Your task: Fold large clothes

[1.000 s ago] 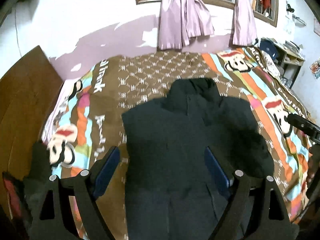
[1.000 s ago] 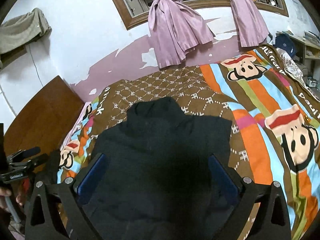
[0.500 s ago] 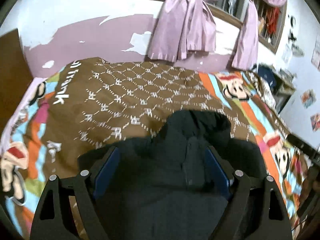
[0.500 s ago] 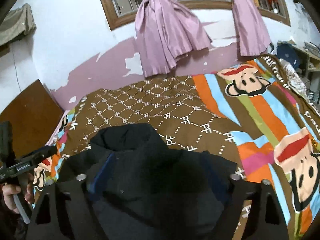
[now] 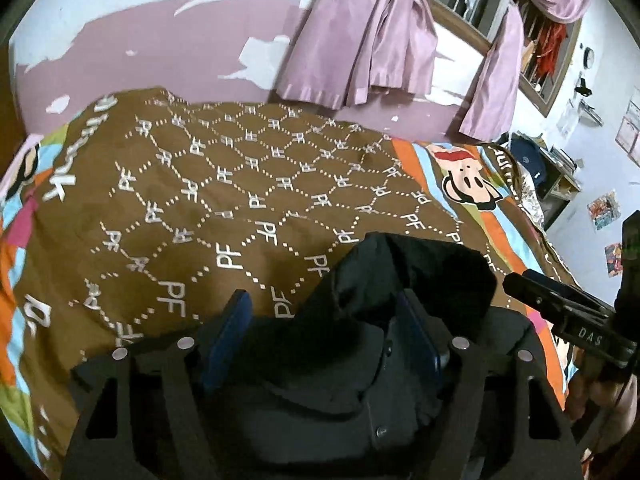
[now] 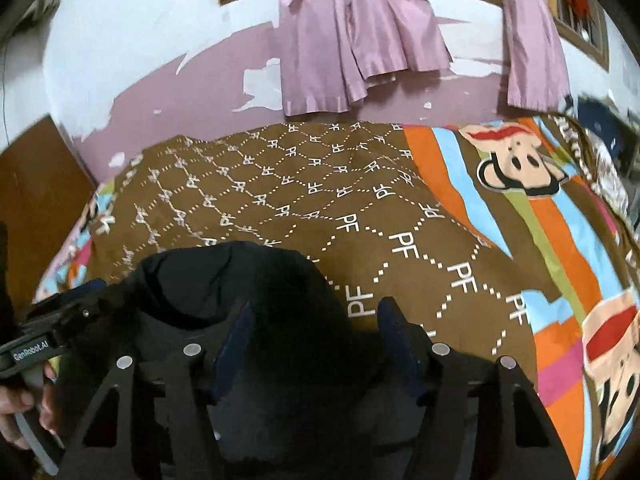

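Black padded jacket [image 5: 400, 320] is lying on the bed's bedspread [image 5: 224, 200], collar end pointing toward the purple curtains [image 5: 360, 40], collar standing up in a hump. Relative to the jacket: brown PF-patterned part of the bedspread is stretching beyond the collar, monkey-print striped part [image 6: 560, 260] is running off the jacket's right side.

Left tongs [image 5: 324, 324] are sitting over the jacket's collar area, blue-padded fingers [image 5: 226, 332] spread wide apart, one finger at the jacket's left edge over brown bedspread, the other over the dark fabric just right of the collar hump. Nothing is pinched between them; cannot tell whether the pads are touching the cloth.

Right tongs [image 6: 316, 328] are also gaping wide, left finger [image 6: 236, 336] over the jacket's shoulder fabric, right finger just off the jacket's right edge above the bedspread. Not clamping anything.

In the right wrist view, the other handheld unit is showing at the jacket's left side, with a hand [image 6: 24, 404] on its handle. In the left wrist view, the right unit's body [image 5: 568, 316] is showing at the jacket's right side.

Peeling purple wall [image 6: 192, 76] is behind the bed, past the jacket's collar.
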